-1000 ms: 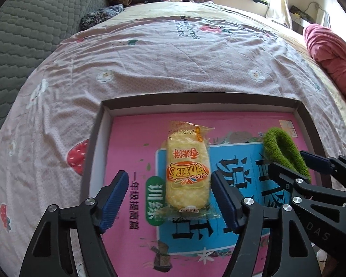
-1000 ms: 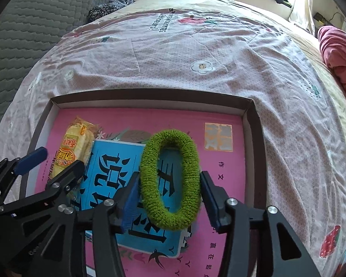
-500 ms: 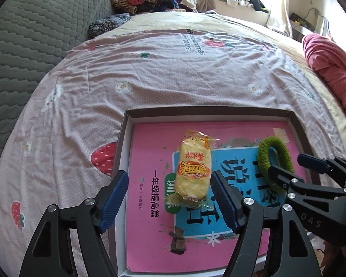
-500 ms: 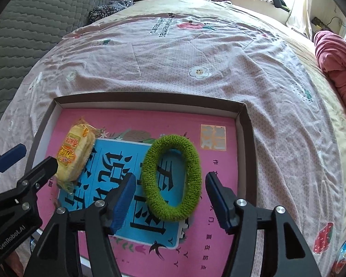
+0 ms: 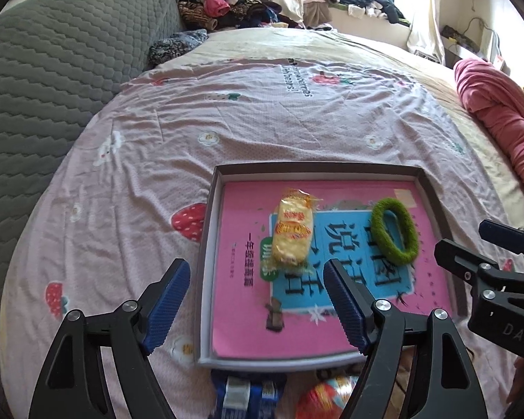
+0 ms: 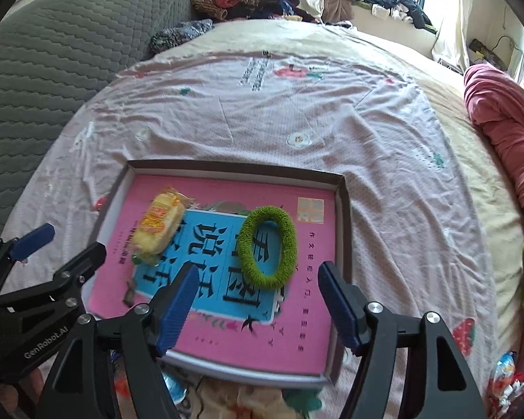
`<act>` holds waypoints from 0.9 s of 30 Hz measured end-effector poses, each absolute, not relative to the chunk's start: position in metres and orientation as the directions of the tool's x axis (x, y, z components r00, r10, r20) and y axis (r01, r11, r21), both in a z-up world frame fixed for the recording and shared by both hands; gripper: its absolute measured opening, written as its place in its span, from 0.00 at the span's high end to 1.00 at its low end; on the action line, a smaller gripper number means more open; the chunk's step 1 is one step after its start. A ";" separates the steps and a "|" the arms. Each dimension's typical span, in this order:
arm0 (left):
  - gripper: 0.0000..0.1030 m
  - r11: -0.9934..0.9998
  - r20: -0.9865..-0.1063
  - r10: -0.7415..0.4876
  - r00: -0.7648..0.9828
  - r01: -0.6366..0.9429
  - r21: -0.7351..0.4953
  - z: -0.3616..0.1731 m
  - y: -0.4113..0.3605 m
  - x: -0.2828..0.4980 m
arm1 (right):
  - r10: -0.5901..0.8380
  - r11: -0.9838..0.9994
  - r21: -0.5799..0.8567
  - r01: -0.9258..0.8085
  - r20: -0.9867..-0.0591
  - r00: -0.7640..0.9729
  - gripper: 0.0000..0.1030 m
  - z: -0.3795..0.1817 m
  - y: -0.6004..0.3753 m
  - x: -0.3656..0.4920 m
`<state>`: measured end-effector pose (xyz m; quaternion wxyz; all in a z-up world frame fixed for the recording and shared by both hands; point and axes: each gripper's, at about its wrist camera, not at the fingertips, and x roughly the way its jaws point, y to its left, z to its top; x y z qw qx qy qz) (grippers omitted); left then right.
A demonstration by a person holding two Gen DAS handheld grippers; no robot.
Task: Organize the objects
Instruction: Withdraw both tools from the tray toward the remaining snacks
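Bedroom setting, work surface a bed under a pink strawberry-print sheet (image 5: 262,115). Left tongs (image 5: 255,300) and right tongs (image 6: 255,303) both empty, jaws opening, nothing between them. Just ahead of the left tongs lies the snack packet (image 5: 292,234), long axis pointing away; ahead of the right, the green hair loop (image 6: 267,248), likewise lengthwise. Both rest in the shallow box (image 5: 318,171). Judged: two items stowed; loose packets nearer than the tongs remain.

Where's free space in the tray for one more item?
Free: tray floor between snack pack and left wall, plus the near strip under both items. Tight: between snack pack and green hair tie, and tie to right wall.
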<state>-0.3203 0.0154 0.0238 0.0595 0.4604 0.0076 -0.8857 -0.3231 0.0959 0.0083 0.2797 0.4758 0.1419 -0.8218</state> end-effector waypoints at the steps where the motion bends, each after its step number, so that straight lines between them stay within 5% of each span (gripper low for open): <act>1: 0.22 -0.993 -0.813 -0.098 -0.575 0.114 0.039 0.028 0.016 -0.314 | -0.329 -0.803 0.035 0.595 -0.858 -0.393 0.30 0.013 0.099 -0.319; 27: 0.20 -0.997 -0.757 -0.077 -0.649 0.053 0.056 0.103 0.047 -0.171 | -0.393 -0.780 0.011 0.626 -0.786 -0.476 0.24 0.100 0.189 -0.198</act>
